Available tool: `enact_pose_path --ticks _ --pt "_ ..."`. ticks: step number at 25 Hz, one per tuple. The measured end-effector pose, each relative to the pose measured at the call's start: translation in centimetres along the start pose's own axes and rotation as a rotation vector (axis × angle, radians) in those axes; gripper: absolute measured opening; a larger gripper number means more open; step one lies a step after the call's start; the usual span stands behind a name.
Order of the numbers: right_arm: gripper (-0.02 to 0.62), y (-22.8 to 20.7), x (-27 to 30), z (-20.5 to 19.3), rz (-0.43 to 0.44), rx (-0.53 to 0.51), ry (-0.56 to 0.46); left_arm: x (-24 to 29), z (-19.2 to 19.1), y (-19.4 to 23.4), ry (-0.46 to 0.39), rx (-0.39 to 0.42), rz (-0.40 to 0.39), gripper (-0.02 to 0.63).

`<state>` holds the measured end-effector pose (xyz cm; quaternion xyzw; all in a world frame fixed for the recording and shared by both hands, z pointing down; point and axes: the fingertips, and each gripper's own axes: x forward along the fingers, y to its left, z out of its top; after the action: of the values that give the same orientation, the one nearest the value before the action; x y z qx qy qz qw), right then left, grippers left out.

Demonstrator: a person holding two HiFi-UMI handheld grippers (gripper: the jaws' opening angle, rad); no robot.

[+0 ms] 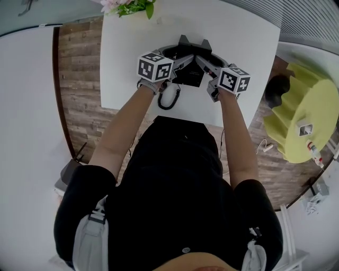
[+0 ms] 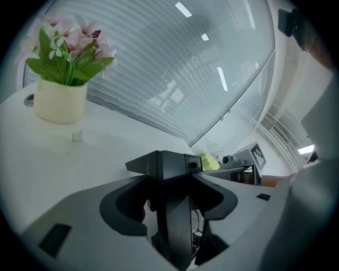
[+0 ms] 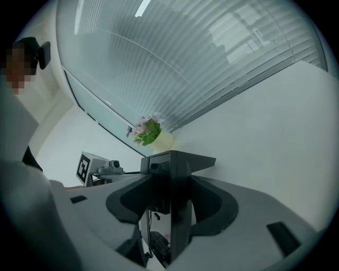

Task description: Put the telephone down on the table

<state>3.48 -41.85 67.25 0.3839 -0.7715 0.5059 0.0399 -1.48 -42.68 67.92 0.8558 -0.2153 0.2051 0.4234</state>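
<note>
A black telephone (image 1: 189, 74) is held between both grippers over the white table (image 1: 238, 32), near its front edge. Its coiled cord (image 1: 169, 99) hangs down to the tabletop on the left. My left gripper (image 1: 181, 60) is shut on the telephone's left side and my right gripper (image 1: 204, 61) is shut on its right side. In the left gripper view the telephone (image 2: 167, 166) stands as a dark edge clamped between the jaws of that gripper (image 2: 170, 211). The right gripper view shows the same telephone (image 3: 175, 164) in its gripper (image 3: 175, 211). Whether the telephone touches the table is hidden.
A cream pot of pink flowers (image 1: 130, 6) stands at the table's far left corner (image 2: 59, 100). A yellow-green round piece (image 1: 304, 116) sits to the right on the wood floor. A white surface (image 1: 26, 132) lies to the left. A slatted glass wall (image 3: 185, 63) is behind.
</note>
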Motion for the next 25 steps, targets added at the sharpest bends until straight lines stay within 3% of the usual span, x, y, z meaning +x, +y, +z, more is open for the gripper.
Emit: enact_pose_path --ticks 14,21,25 --pt "0.232 -0.5 0.5 0.3 -0.015 0.002 0.009 0.4 0.1 0.5 -0.023 -0.015 -0.004 0.265" --pt "0.245 -0.5 -1.4 1.1 -0.106 -0.071 -0.024 -2.0 1.2 0.5 -0.074 0.083 0.080 0.265" --pt "0.245 2.0 -3.7 2.4 -0.126 -0.200 -0.080 -4.8 3.0 -1.6 -0.129 0.163 0.078 0.265"
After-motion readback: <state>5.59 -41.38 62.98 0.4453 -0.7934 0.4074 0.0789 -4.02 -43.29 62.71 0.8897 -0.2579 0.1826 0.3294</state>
